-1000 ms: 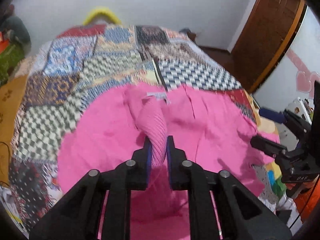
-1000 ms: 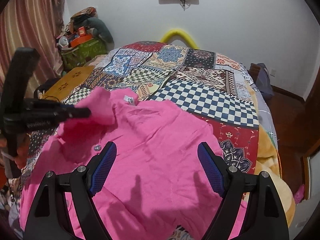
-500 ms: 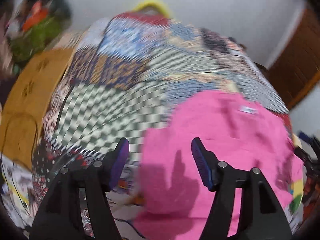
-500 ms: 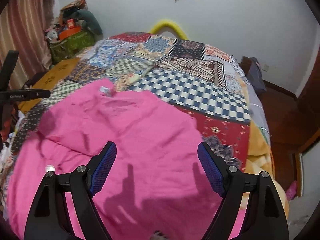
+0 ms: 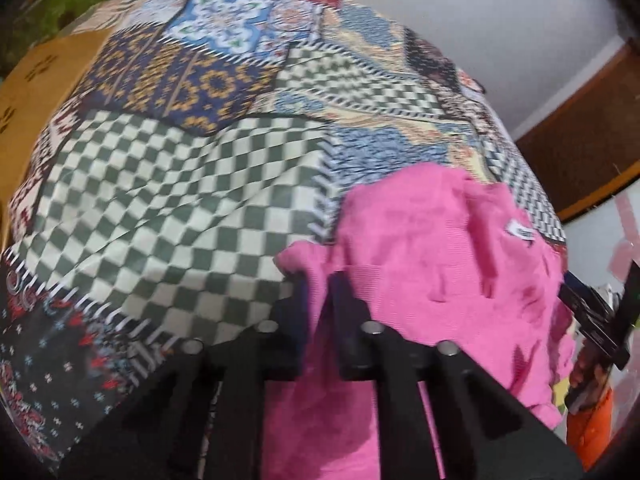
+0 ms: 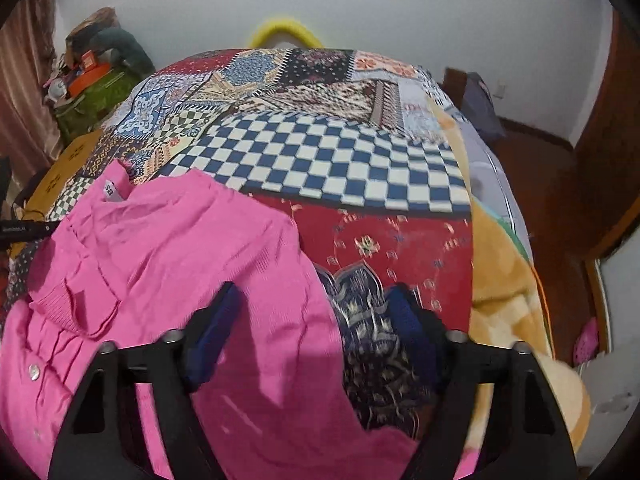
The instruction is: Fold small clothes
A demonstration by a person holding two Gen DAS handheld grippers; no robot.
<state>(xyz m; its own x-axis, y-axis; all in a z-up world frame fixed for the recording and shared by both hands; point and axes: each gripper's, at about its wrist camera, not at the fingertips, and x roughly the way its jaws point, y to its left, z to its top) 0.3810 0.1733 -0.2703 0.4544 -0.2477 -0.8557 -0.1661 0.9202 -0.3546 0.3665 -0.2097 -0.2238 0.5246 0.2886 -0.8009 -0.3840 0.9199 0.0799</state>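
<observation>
2 grippers are shown over a pink shirt spread on a patchwork quilt.
Shirt fabric is clamped by the left gripper; the right gripper is held wide apart, straddling the shirt's edge.

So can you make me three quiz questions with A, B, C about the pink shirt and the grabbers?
1. Where does the pink shirt lie?
A. on the floor
B. on the patchwork quilt
C. on a chair

2. What colour is the shirt's small label?
A. white
B. black
C. green

3. How is the left gripper?
A. wide open
B. shut on the shirt
C. holding a sock

Answers: 1 B, quilt squares show all round it. 2 A, it is white at the neck. 3 B, pink cloth is pinched between its fingers, while the right gripper is open.
</observation>
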